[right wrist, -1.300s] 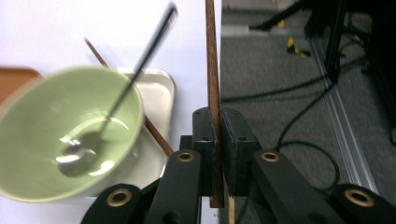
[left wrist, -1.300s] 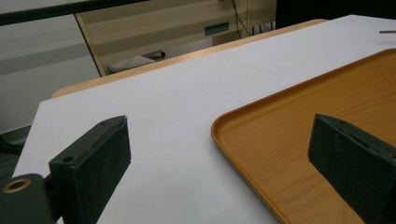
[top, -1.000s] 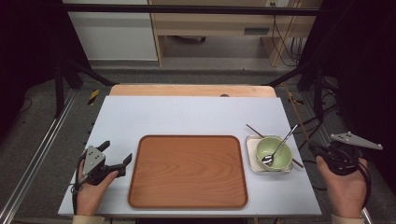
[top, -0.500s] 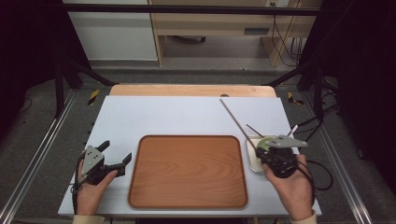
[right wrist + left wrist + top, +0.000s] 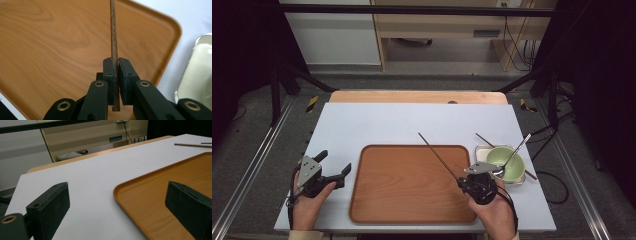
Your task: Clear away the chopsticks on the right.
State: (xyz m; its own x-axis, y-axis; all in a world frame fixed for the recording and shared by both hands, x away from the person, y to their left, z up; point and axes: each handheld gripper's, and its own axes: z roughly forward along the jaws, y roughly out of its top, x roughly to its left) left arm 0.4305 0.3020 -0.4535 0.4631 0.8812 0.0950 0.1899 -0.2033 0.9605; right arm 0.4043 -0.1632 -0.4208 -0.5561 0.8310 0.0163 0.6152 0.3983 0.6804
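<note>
1. Clamping a thin brown chopstick (image 5: 114, 37) between its closed pads, the right gripper (image 5: 463, 183) is held over the right edge of the wooden tray (image 5: 407, 210); the stick is pointed up and away across the tray
2. The left gripper (image 5: 334, 166) is held just left of the tray with its jaws spread wide and nothing between them
3. 1 more chopstick (image 5: 484, 140) is seen behind the green bowl (image 5: 507, 162), with a spoon (image 5: 514, 154) leaning in the bowl
</note>
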